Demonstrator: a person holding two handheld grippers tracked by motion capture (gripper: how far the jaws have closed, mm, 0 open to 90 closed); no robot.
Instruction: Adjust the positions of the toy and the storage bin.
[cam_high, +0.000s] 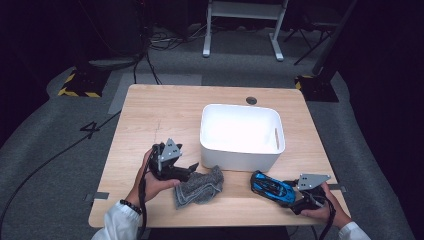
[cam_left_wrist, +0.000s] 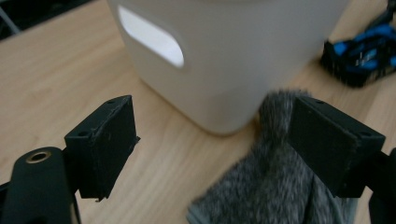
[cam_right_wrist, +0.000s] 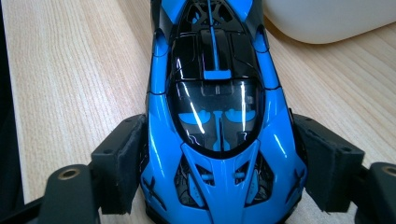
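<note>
My right gripper (cam_right_wrist: 219, 186) has its jaws closed against the flanks of the blue toy car (cam_high: 272, 187), which sits on the table (cam_high: 150, 115) just before the white bin (cam_high: 242, 135). My left gripper (cam_left_wrist: 212, 149) stands released over the grey cloth (cam_high: 200, 187), one pad grazing it. Advice: lift the car level, clear the rim, then lower. The bin appears empty, though glare obscures its floor.
</note>
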